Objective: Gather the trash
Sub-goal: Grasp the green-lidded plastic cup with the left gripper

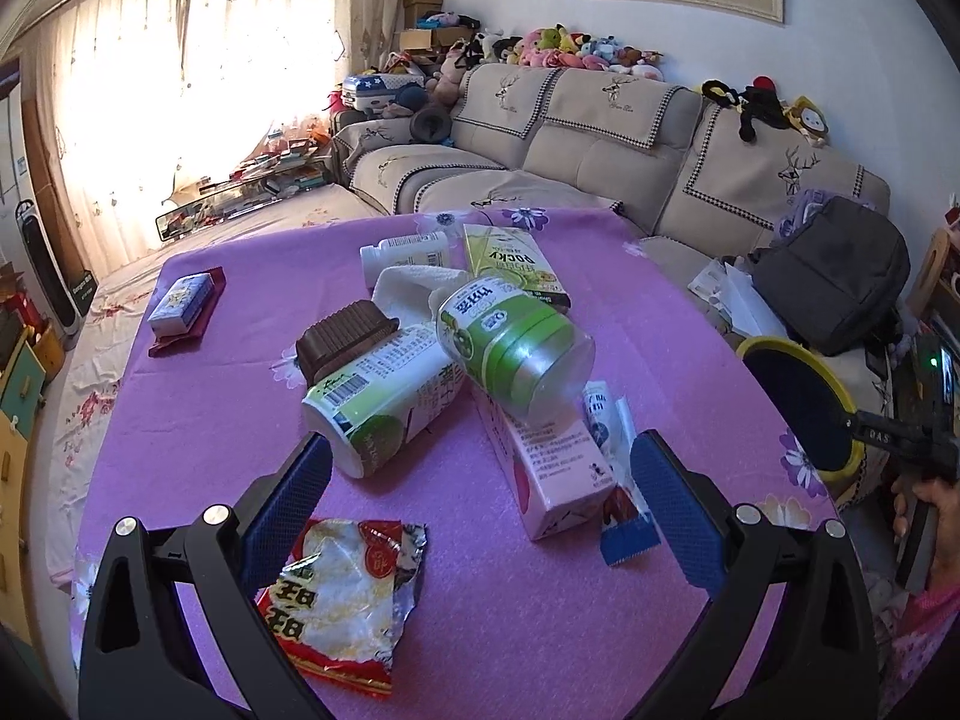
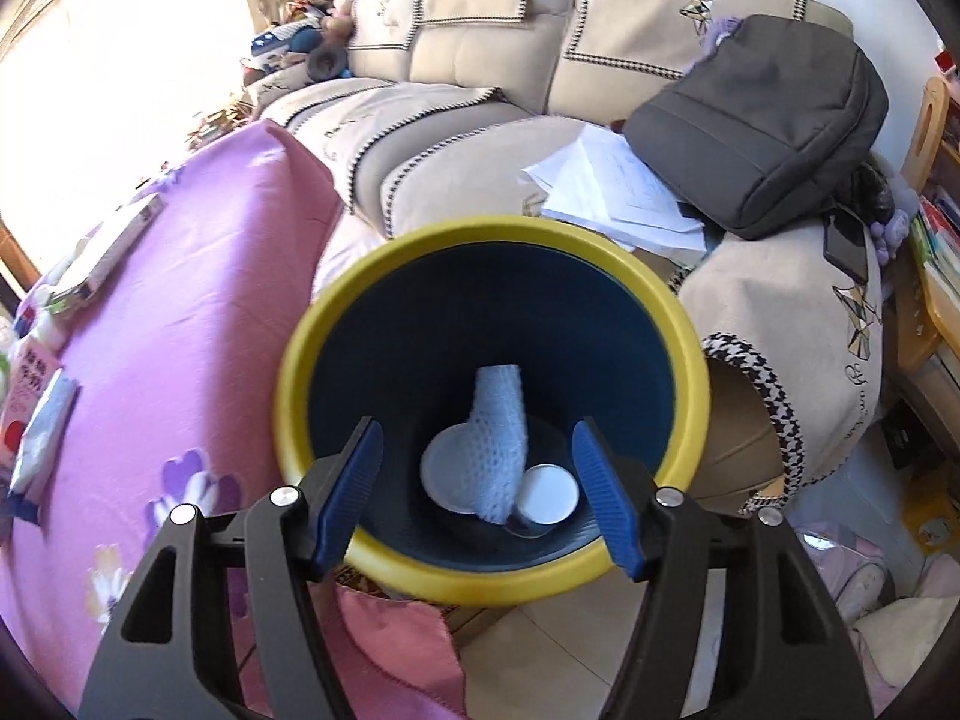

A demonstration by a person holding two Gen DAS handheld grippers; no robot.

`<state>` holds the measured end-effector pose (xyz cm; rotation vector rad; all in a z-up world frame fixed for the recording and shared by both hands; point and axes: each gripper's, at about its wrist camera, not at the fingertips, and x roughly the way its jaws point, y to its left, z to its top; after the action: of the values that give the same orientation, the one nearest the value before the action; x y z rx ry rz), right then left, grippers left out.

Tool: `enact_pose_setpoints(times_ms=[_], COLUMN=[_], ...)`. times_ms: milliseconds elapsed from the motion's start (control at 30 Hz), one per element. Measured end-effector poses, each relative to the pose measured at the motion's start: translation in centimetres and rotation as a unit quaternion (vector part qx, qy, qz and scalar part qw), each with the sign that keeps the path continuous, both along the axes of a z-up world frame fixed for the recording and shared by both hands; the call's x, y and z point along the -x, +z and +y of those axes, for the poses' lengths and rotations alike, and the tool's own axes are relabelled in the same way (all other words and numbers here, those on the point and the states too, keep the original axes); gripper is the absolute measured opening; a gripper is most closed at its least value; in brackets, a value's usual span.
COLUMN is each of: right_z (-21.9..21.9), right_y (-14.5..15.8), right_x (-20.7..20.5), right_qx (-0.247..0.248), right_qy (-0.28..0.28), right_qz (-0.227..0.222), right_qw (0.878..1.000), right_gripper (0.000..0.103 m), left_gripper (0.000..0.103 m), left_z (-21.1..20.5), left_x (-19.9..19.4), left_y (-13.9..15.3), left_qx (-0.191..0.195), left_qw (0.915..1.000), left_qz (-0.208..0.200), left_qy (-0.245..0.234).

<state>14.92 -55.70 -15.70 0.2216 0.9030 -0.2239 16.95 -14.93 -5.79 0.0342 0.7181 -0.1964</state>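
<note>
A pile of trash lies on the purple tablecloth [image 1: 198, 420]: a white bottle with a brown cap [image 1: 378, 396], a green-labelled clear bottle [image 1: 516, 348], a pink carton [image 1: 546, 462], a green Rocky box [image 1: 510, 264] and a crumpled red-and-white wrapper [image 1: 348, 594]. My left gripper [image 1: 480, 480] is open and empty, just before the pile and above the wrapper. My right gripper [image 2: 480, 480] is open and empty over the blue bin with a yellow rim [image 2: 498, 594]. In the bin lie a white foam net [image 2: 498, 438], a white lid [image 2: 441, 474] and a white cup [image 2: 549, 495].
The bin also shows at the table's right edge in the left wrist view [image 1: 798, 396]. A beige sofa [image 1: 600, 150] stands behind the table, with a grey backpack [image 2: 762, 114] and papers [image 2: 618, 186] on it. A small blue box [image 1: 180, 300] lies at the table's far left.
</note>
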Motion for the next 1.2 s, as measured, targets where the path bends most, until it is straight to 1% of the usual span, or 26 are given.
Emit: enact_pose_setpoints(times_ms=[133, 267, 333, 567, 667, 767, 833, 900, 933, 1000, 1033, 1200], right_z=[0.6, 0.9, 1.1, 0.9, 0.8, 0.7, 0.6, 0.5, 0.5, 0.5, 0.5, 0.6], right_y=[0.0, -0.3, -0.4, -1.0, -1.4, -1.5, -1.6, -1.7, -1.7, -1.7, -1.6, -1.7], right_x=[0.1, 0.1, 0.0, -0.3, -0.4, -0.5, -0.4, -0.5, -0.5, -0.4, -0.4, -0.2], right_qx=[-0.006, -0.017, -0.023, -0.036, -0.043, -0.046, -0.047, -0.048, -0.049, -0.051, -0.051, -0.051], right_qy=[0.011, 0.019, 0.023, 0.032, 0.034, 0.036, 0.037, 0.038, 0.039, 0.039, 0.039, 0.041], right_qz=[-0.005, -0.01, -0.013, -0.015, -0.015, -0.016, -0.016, -0.016, -0.015, -0.017, -0.017, -0.017], right_qw=[1.0, 1.0, 0.999, 0.999, 0.998, 0.998, 0.998, 0.998, 0.998, 0.998, 0.998, 0.998], right_gripper=[0.064, 0.064, 0.064, 0.064, 0.064, 0.064, 0.064, 0.064, 0.064, 0.064, 0.064, 0.064], left_gripper=[0.098, 0.098, 0.098, 0.098, 0.098, 0.098, 0.094, 0.085, 0.082, 0.071, 0.068, 0.066], left_z=[-1.4, -3.0, -3.6, -3.8, -3.4, -3.1, -3.0, -3.0, -3.0, -3.0, -3.1, -3.3], left_x=[-2.0, -3.5, -4.3, -6.3, -6.9, -7.1, -7.0, -7.0, -7.1, -7.2, -7.3, -7.1], left_y=[-0.2, -0.7, -1.2, -2.1, -2.5, -2.6, -2.4, -2.3, -2.3, -2.5, -2.5, -2.7], left_qx=[0.01, 0.002, 0.002, -0.005, -0.003, -0.002, 0.001, 0.001, 0.002, 0.006, 0.008, 0.003], left_qw=[0.9997, 0.9994, 0.999, 0.9975, 0.9971, 0.9973, 0.9976, 0.998, 0.9982, 0.9983, 0.9984, 0.9989], left_qz=[0.007, 0.009, 0.019, 0.03, 0.036, 0.034, 0.025, 0.02, 0.021, 0.029, 0.031, 0.028], left_qy=[0.022, 0.034, 0.04, 0.063, 0.066, 0.065, 0.064, 0.059, 0.056, 0.05, 0.046, 0.038])
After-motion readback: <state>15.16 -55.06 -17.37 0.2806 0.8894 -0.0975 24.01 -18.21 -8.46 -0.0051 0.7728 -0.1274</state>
